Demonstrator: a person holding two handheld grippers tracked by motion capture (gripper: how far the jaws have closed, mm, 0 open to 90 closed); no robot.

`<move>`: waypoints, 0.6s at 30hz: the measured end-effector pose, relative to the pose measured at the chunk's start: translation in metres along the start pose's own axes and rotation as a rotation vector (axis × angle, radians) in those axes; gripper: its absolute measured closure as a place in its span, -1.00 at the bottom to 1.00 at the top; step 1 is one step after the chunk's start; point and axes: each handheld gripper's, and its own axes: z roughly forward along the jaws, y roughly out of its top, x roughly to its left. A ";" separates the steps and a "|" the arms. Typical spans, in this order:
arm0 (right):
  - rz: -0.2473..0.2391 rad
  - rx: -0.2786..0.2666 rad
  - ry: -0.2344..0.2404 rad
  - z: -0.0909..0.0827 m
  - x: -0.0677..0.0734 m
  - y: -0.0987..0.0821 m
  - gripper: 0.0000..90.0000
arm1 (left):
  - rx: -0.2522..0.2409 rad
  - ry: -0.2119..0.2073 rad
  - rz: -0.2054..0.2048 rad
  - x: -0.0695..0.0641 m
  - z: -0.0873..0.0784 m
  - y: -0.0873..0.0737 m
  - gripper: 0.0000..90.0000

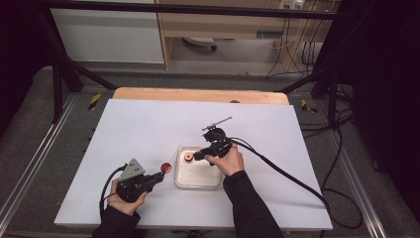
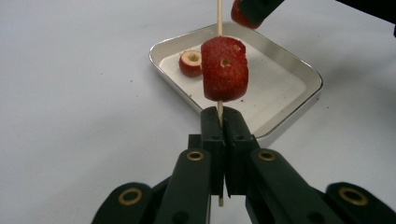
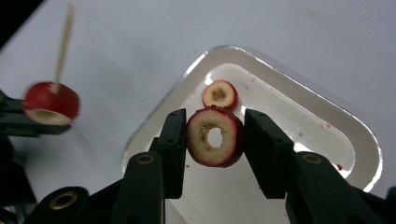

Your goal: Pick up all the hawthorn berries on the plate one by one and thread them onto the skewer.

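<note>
White tabletop carries metal tray [image 1: 198,182]. Right gripper [image 3: 215,140] clamps cored fruit ring [image 3: 215,136] just above tray; second ring [image 3: 219,94] lies in tray. Left gripper [image 2: 220,122], beside tray, clenched on skewer [image 2: 219,18] w/ fruit piece [image 2: 224,69] threaded.

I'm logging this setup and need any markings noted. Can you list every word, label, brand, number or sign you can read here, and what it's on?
None: no readable text anywhere.
Tray, fruit slices and skewer: unmarked.
Both grippers: black jaws with brass rivets, no lettering.
Yellow-and-black striped tape at the table's far corners: a warning pattern, no words.
White box on the far wall: too small and blurred to read.
</note>
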 end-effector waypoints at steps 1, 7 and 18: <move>0.010 -0.025 0.010 -0.003 0.001 -0.001 0.35 | -0.004 0.000 -0.002 0.000 0.000 0.000 0.96; 0.090 -0.177 0.080 -0.019 -0.001 -0.011 0.35 | -0.021 0.001 -0.003 -0.002 -0.003 0.002 0.96; 0.208 -0.490 0.207 -0.029 0.001 -0.033 0.35 | -0.055 -0.004 -0.030 -0.011 -0.006 0.005 0.96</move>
